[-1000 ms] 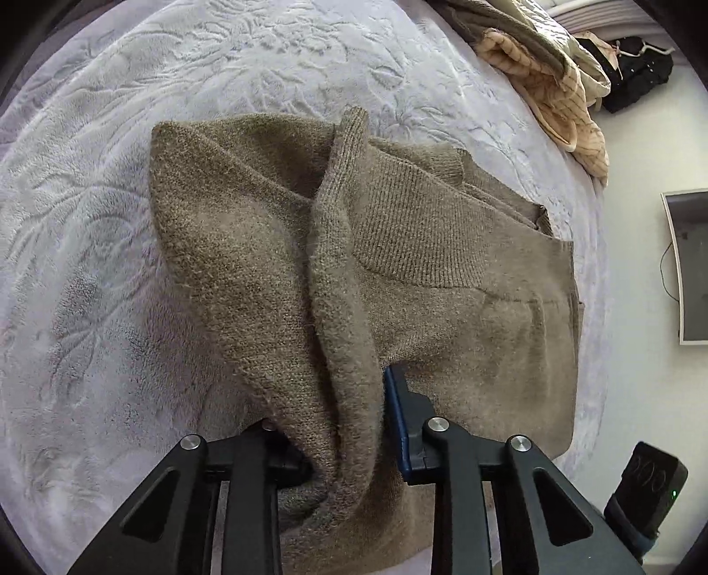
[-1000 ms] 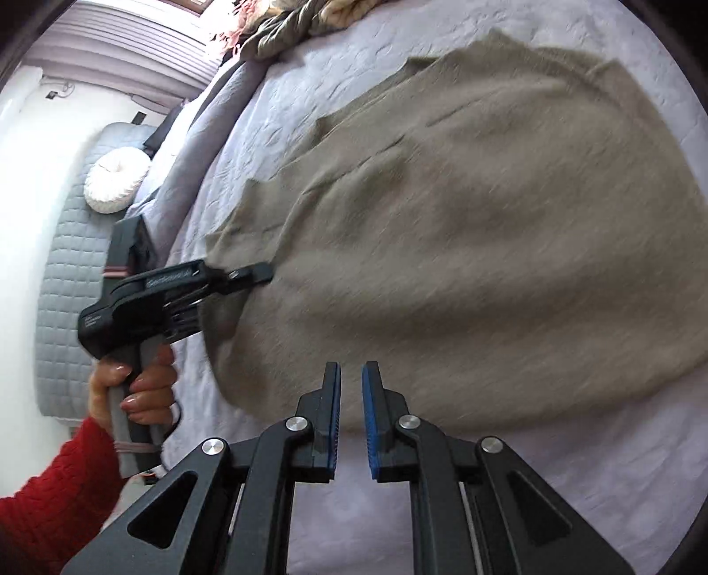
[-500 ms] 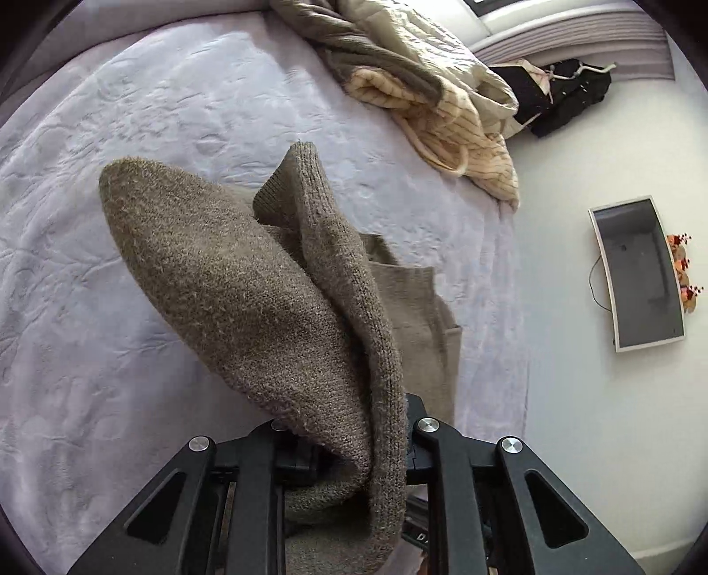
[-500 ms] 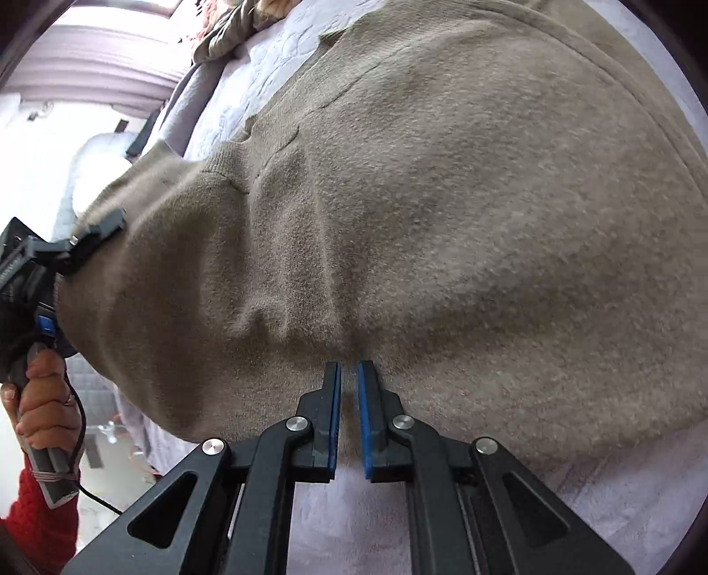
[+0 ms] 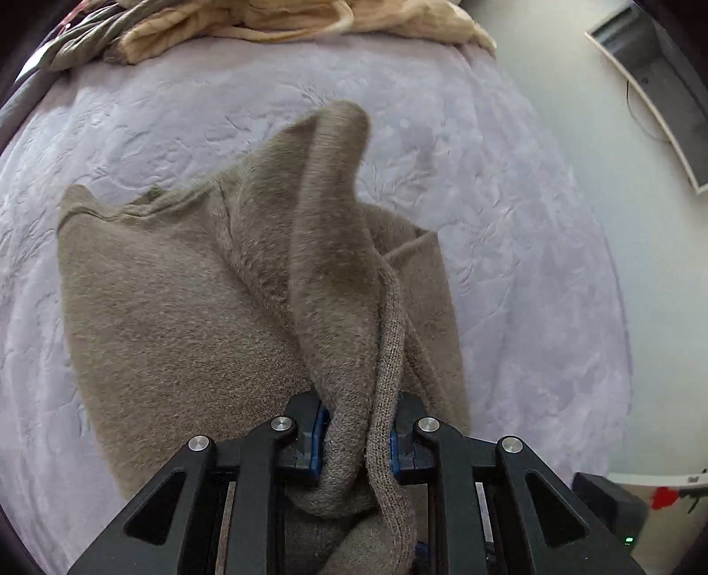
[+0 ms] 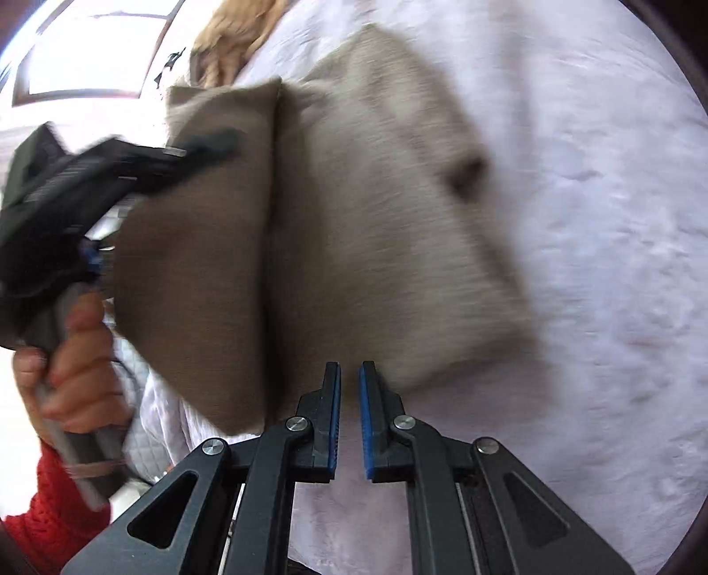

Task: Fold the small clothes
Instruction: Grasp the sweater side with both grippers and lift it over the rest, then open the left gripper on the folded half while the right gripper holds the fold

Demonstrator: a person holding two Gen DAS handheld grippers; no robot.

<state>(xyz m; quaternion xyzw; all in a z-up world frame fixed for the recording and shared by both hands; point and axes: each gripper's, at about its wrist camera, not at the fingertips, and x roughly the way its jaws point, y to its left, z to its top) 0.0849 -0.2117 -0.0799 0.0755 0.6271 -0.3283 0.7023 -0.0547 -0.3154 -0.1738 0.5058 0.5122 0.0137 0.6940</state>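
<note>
A brown knitted sweater (image 5: 177, 309) lies partly on a lilac bedspread (image 5: 509, 199). My left gripper (image 5: 356, 442) is shut on a bunched edge of the sweater and holds that part lifted, draping over the rest. In the right wrist view the sweater (image 6: 376, 221) shows blurred, with one flap held up by the left gripper (image 6: 212, 141) in the person's hand. My right gripper (image 6: 349, 415) sits just before the sweater's near edge, its blue pads a narrow gap apart with nothing between them.
A heap of cream and grey clothes (image 5: 265, 22) lies at the far end of the bed. The bed's right edge drops to a pale floor with a grey tray-like object (image 5: 655, 79). A window (image 6: 88, 57) shows at upper left in the right wrist view.
My left gripper has carried the held sweater edge across over the rest, folding a flap over. The right gripper has drawn back slightly from the sweater's edge, jaws unchanged.
</note>
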